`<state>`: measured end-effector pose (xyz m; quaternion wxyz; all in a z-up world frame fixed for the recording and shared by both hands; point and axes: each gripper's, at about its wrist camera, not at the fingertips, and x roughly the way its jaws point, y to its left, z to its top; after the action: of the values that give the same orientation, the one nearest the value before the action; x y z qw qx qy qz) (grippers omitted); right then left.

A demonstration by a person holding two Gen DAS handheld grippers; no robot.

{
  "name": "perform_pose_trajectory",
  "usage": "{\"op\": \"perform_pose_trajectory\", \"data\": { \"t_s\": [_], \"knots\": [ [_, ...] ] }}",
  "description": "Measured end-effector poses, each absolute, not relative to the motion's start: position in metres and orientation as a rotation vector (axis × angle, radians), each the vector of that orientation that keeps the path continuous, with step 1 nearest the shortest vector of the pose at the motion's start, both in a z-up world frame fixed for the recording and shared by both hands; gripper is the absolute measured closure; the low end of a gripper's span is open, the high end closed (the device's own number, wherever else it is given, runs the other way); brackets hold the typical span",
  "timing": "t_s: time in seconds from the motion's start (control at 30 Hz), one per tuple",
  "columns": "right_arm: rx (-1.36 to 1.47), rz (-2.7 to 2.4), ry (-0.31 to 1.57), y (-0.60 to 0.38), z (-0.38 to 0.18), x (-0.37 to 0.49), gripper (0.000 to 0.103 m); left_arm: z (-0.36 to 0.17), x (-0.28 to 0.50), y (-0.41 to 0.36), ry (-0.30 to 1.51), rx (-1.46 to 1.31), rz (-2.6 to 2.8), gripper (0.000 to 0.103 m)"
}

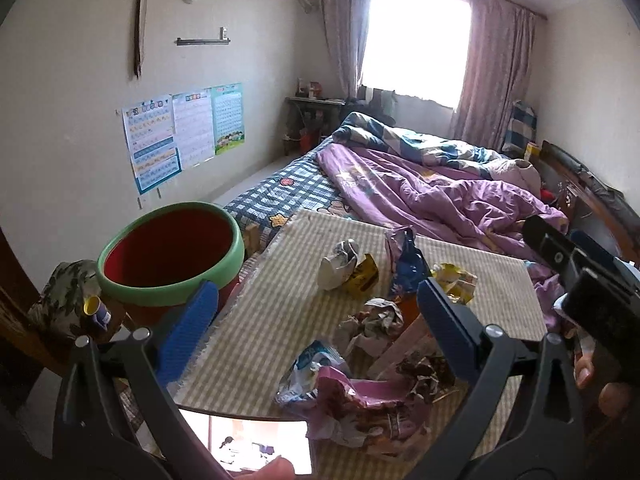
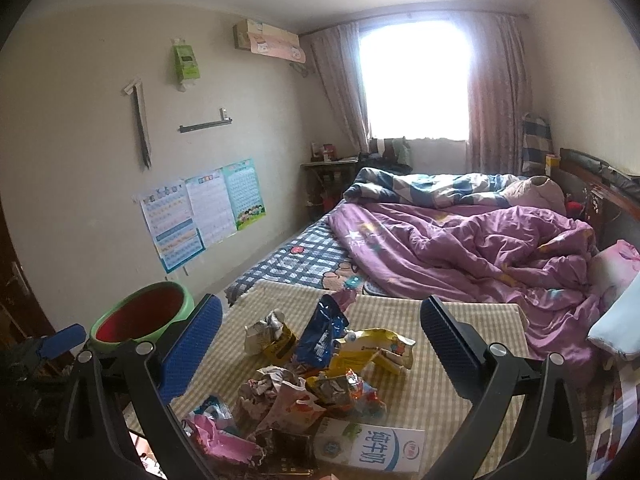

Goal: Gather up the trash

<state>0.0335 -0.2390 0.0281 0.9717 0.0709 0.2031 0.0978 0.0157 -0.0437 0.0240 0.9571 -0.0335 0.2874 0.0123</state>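
- Left wrist view: left gripper (image 1: 316, 316) spread wide, grasping nothing, above a checked mat (image 1: 280, 300) on the bed. Trash pile (image 1: 372, 320) lies on the mat between the 2 fingers. Red bin with green rim (image 1: 168, 252) stands left, beside the mat.
- Right wrist view: right gripper (image 2: 320, 340) released, empty. Blue wrapper (image 2: 322, 334) in the pile, long axis pointing away toward the purple quilt (image 2: 460, 248). Milk carton (image 2: 368, 450) lies flat at the near edge, long axis left-right.

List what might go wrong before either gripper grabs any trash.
Both grippers, left and right, are open and empty. The crumpled wrappers overlap in one heap, so a pinch may drag neighbours off the checked mat. The green-rimmed red bin sits beyond the mat's edge, so carried pieces could drop short.
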Motion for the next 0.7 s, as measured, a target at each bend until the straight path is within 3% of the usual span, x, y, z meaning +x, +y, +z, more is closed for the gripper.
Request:
{"op": "perform_pose_trajectory", "data": {
  "t_s": [0.7],
  "knots": [
    [0.146,0.213,0.42,-0.236,0.026,0.036,0.007,0.008,0.022,-0.028,0.629,-0.109,0.055,0.005]
  ]
}}
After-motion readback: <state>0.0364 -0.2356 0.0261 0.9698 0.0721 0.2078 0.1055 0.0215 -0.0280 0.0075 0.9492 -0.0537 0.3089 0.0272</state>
